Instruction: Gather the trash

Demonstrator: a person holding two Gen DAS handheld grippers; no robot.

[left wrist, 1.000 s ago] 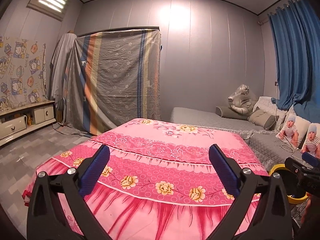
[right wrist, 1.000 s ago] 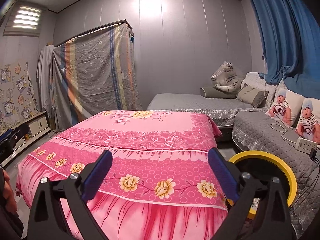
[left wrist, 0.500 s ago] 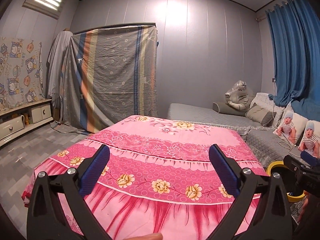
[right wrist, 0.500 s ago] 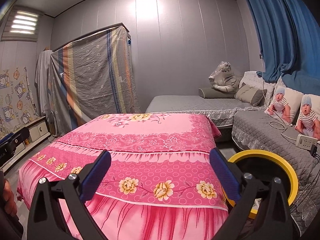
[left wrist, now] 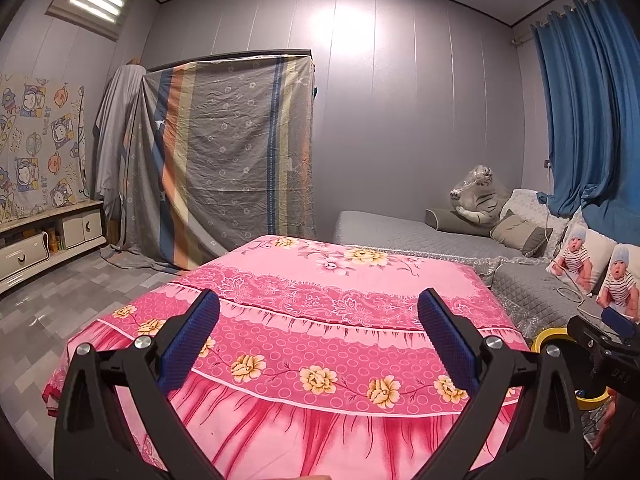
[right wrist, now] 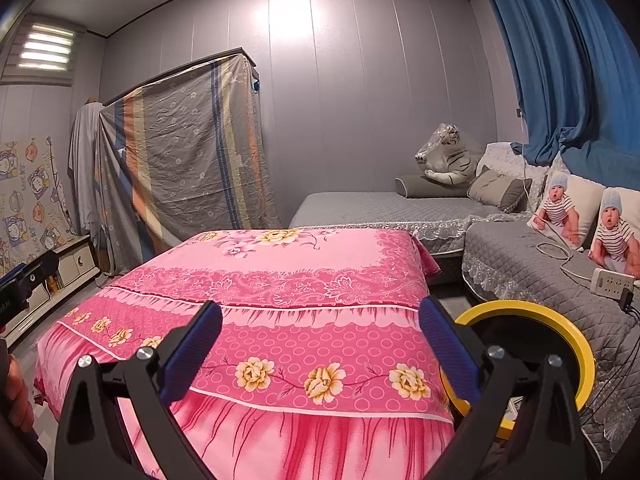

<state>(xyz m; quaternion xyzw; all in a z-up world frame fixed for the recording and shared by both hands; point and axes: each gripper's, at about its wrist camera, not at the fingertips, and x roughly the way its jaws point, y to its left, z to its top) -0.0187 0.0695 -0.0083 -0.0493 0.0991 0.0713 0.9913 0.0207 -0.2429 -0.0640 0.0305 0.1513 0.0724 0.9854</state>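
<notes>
My left gripper [left wrist: 318, 320] is open and empty, held above the near edge of a table draped in a pink flowered cloth [left wrist: 320, 304]. My right gripper [right wrist: 320, 332] is open and empty too, over the same cloth [right wrist: 288, 280]. A round bin with a yellow rim [right wrist: 560, 332] stands on the floor to the right of the table, partly behind my right finger. A sliver of its rim shows in the left wrist view [left wrist: 554, 334], next to the other gripper [left wrist: 600, 340]. No loose trash shows on the cloth.
A grey corner sofa [right wrist: 520, 264] with baby-print cushions [right wrist: 560, 208], a power strip [right wrist: 612, 282] and a plush tiger [right wrist: 444, 156] runs along the right. A striped sheet [left wrist: 224, 160] covers a wardrobe at the back. A low cabinet [left wrist: 44, 240] lines the left wall.
Both wrist views have shifted slightly, with the table and room sitting a little differently in frame. Both grippers stay open and empty.
</notes>
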